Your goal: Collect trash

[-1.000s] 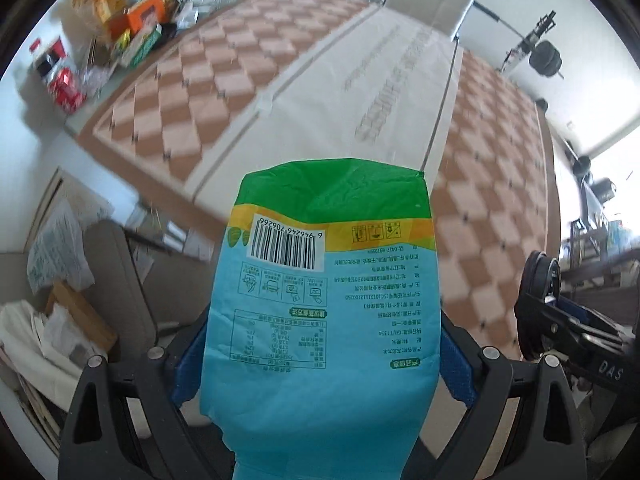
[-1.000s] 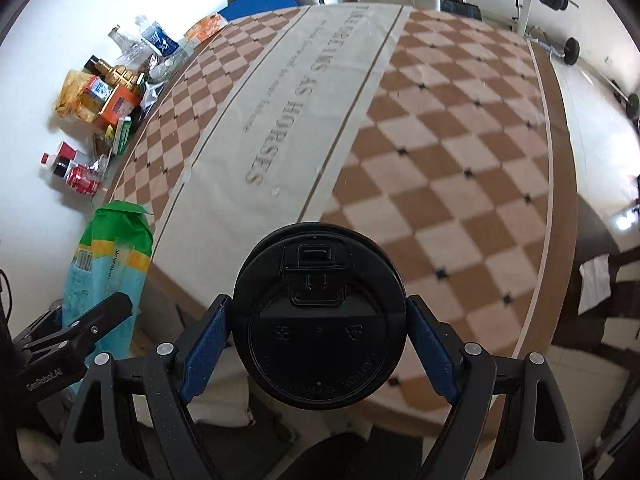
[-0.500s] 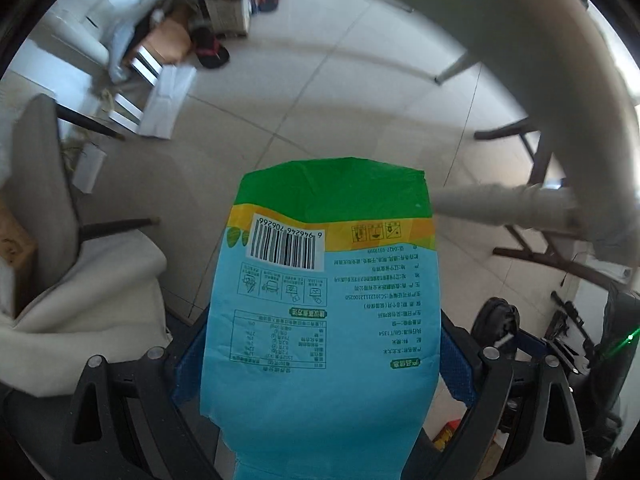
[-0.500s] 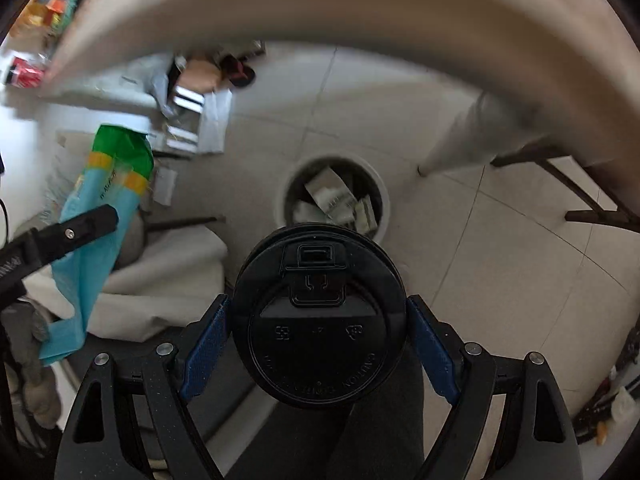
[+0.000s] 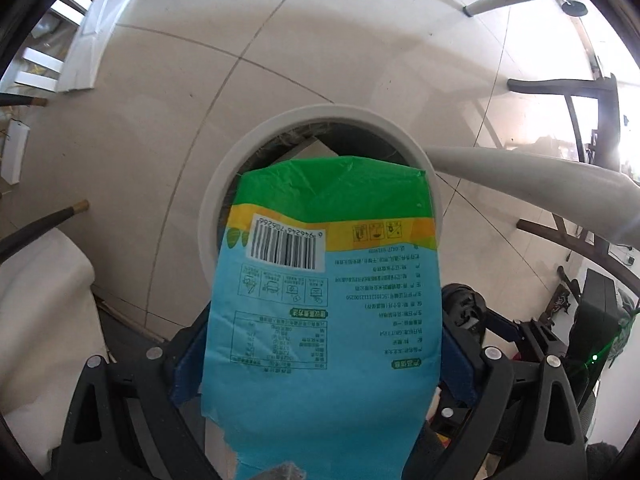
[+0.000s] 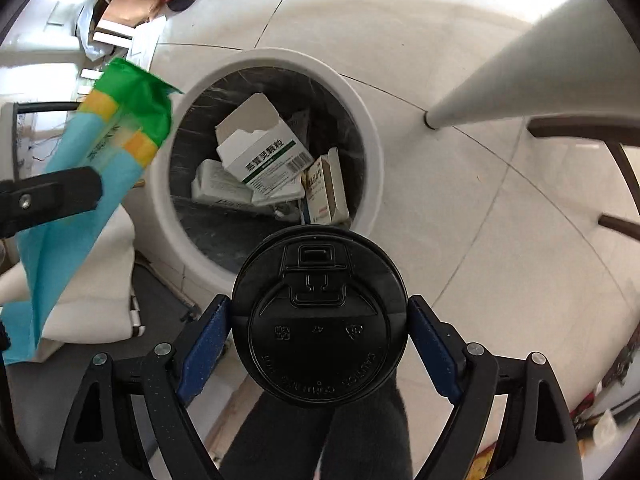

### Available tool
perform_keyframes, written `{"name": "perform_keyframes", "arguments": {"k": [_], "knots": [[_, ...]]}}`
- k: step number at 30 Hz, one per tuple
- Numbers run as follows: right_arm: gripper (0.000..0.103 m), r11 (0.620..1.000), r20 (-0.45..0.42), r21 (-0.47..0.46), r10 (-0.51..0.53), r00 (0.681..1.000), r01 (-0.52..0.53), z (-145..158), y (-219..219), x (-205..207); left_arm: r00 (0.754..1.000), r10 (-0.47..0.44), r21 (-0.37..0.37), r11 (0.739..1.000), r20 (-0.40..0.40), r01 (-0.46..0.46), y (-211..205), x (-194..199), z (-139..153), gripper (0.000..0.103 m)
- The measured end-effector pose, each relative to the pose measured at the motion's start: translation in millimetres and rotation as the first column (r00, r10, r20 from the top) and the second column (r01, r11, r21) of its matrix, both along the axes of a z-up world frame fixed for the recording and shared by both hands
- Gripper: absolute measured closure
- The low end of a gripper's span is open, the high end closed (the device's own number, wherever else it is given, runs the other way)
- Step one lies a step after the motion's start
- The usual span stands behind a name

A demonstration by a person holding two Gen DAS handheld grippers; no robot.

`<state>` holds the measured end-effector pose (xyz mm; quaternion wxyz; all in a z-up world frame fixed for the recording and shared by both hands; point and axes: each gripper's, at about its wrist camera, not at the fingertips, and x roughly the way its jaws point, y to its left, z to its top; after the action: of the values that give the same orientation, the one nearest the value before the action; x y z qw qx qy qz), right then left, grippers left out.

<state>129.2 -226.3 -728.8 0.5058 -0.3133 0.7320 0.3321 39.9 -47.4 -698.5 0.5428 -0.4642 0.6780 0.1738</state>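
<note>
My left gripper (image 5: pixel 320 360) is shut on a blue, yellow and green snack bag (image 5: pixel 324 300), held above the near rim of a round white trash bin (image 5: pixel 224 168). In the right wrist view the bag (image 6: pixel 100 152) hangs at the bin's left side. My right gripper (image 6: pixel 320 336) is shut on a cup with a black lid (image 6: pixel 320 320), held just in front of the white bin (image 6: pixel 372 120). The bin has a dark liner and holds several cardboard boxes (image 6: pixel 264 152).
A white table leg (image 6: pixel 512 80) slants down to the floor right of the bin. Dark chair legs (image 6: pixel 580 132) stand at the far right. A white cushioned seat (image 5: pixel 40 320) is at the left. Boxes and shoes (image 6: pixel 140 0) lie on the tiled floor beyond.
Both grippers have swung down from the table top to the floor and moved closer to the bin. The bag and the cup remain held.
</note>
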Motion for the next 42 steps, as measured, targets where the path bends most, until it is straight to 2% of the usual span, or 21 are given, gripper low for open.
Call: {"name": "perform_keyframes", "arguments": {"k": [5,7,9,14,19,25,30,33,37,42], "knots": [[0.009,1.0,-0.036,0.006,0.026,0.999,-0.026,-23,21,0,1.0,-0.012,-0.009,1.0,-0.017,0.012,0,-1,-5,0.001],[0.001,1.0,-0.035,-0.003,0.031,0.999,-0.031,-28,25,0,1.0,-0.002,-0.009,1.0,-0.016,0.002,1,-4,-1,0.001],[0.0,1.0,-0.043,-0.002,0.027,0.999,-0.027,-27,27,2,1.0,0.0,-0.007,1.0,-0.013,0.0,3,-5,1,0.001],[0.0,0.999,-0.03,0.006,0.035,0.999,-0.035,-13,31,1,1.0,-0.015,0.05,0.999,-0.026,0.016,2,-6,22,0.001],[0.0,1.0,0.03,0.019,0.002,1.0,-0.002,30,21,10,0.998,-0.02,0.149,0.988,-0.053,0.028,-7,-15,69,0.001],[0.0,0.998,0.042,0.034,-0.048,0.998,0.046,115,-7,20,0.997,-0.009,0.211,0.977,-0.076,0.025,-28,-32,160,0.001],[0.0,0.992,0.016,0.092,-0.085,0.996,0.083,218,-30,28,0.998,-0.045,0.246,0.968,-0.051,0.056,-45,-33,251,0.001],[0.0,0.986,-0.006,0.128,-0.111,0.994,0.111,279,-44,32,0.997,-0.071,0.277,0.958,-0.018,0.073,-53,-32,303,0.001],[0.0,0.975,-0.031,0.157,-0.153,0.988,0.156,355,-61,34,0.994,-0.102,0.271,0.959,0.046,0.086,-56,-33,362,0.001],[0.0,0.948,-0.023,0.232,-0.216,0.976,0.215,458,-77,27,0.968,-0.208,0.307,0.939,0.142,0.156,-57,-38,436,0.001]]}}
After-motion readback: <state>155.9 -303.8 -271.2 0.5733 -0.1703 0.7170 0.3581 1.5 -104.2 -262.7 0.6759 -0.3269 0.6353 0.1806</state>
